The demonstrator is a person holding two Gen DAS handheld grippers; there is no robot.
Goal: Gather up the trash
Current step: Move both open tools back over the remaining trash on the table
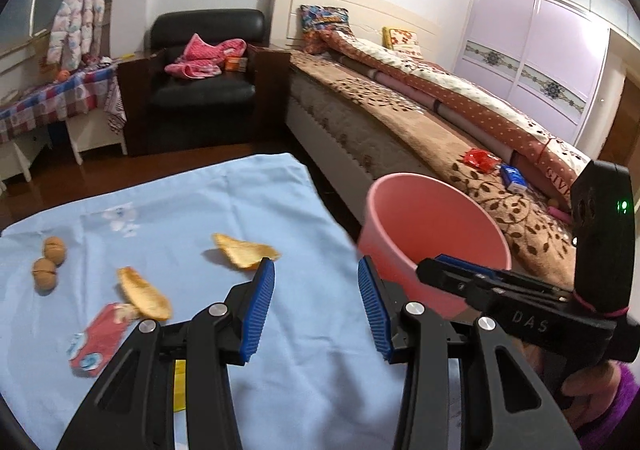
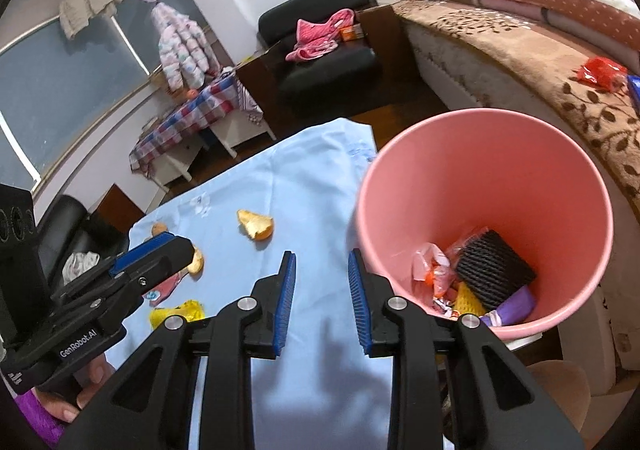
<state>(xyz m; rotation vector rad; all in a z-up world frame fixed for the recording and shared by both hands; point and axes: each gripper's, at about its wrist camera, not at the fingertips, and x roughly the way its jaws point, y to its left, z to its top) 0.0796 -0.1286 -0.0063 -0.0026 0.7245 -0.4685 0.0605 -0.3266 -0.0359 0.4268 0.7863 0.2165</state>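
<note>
Two orange peels, a red wrapper, a yellow wrapper and two walnuts lie on a light blue cloth. A pink bin stands at the cloth's right edge and holds a black foam net and several wrappers. My left gripper hovers open over the cloth, just right of the nearer peel, with nothing in it. My right gripper is open and empty beside the bin's left wall; one peel lies ahead of it to the left.
A bed with a brown blanket runs along the right behind the bin, with a red packet and a blue pack on it. A black armchair and a checked table stand at the back. Dark wood floor lies between.
</note>
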